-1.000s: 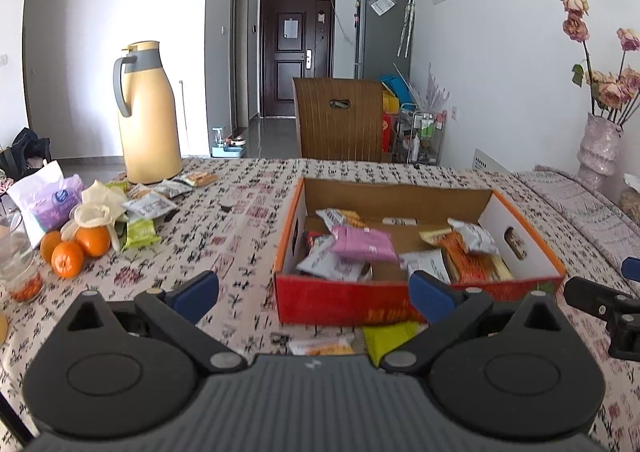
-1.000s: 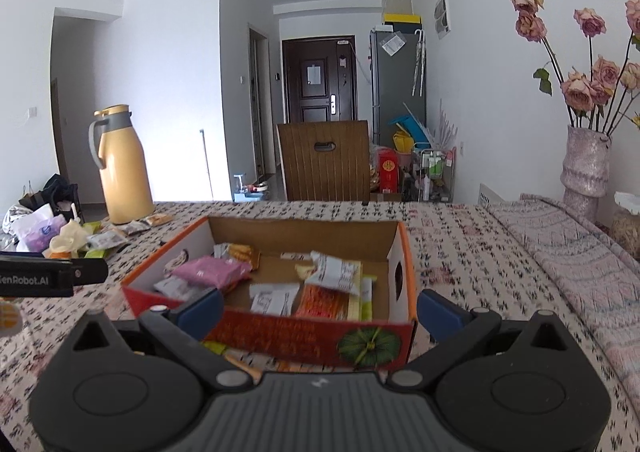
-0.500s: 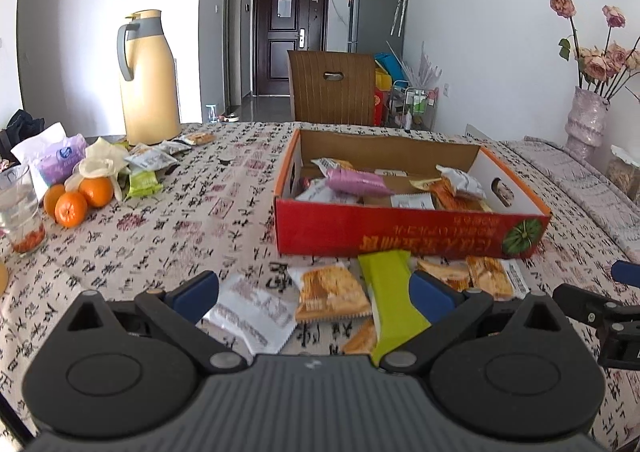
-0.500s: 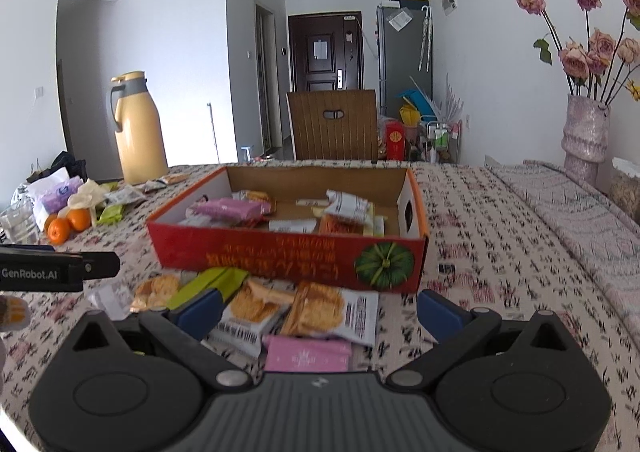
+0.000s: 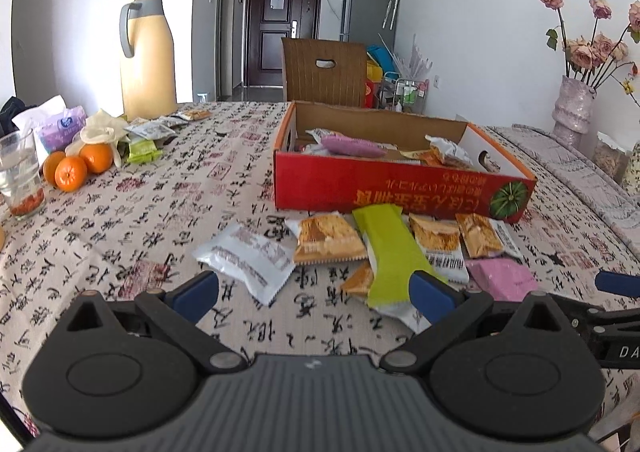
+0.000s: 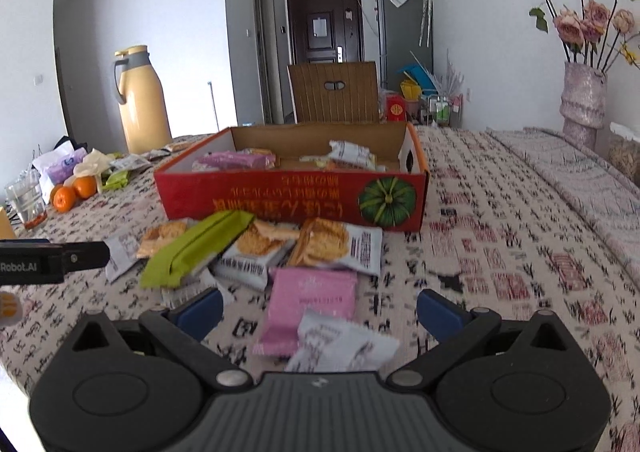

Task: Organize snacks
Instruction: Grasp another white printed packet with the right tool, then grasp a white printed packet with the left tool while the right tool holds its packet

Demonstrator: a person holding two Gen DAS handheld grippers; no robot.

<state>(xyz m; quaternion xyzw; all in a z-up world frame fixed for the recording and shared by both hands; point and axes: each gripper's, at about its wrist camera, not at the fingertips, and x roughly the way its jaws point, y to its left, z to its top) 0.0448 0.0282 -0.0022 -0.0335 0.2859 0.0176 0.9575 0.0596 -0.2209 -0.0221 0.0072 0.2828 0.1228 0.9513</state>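
Observation:
A red cardboard box [image 5: 400, 188] [image 6: 288, 200] with several snack packets inside stands mid-table. Loose packets lie in front of it: a green bar [image 5: 394, 252] [image 6: 196, 248], orange cracker packs [image 5: 326, 240] [image 6: 320, 242], a white packet [image 5: 248, 258], a pink packet [image 5: 502, 278] [image 6: 310, 308] and a white crinkled packet [image 6: 340, 344]. My left gripper [image 5: 314, 294] is open and empty, just short of the white packet and green bar. My right gripper [image 6: 320, 310] is open and empty, with the pink packet between its fingers' line.
A yellow thermos [image 5: 146, 56], oranges [image 5: 78, 166], a glass [image 5: 20, 176], a tissue pack [image 5: 60, 128] and more snack packets [image 5: 150, 132] sit at the left. A vase of dried roses [image 5: 576, 112] stands far right. A wooden chair [image 5: 324, 72] is behind the table.
Both grippers have pulled back toward the near table edge and lowered. The loose packets in front of the box have come into full view. Both stay open.

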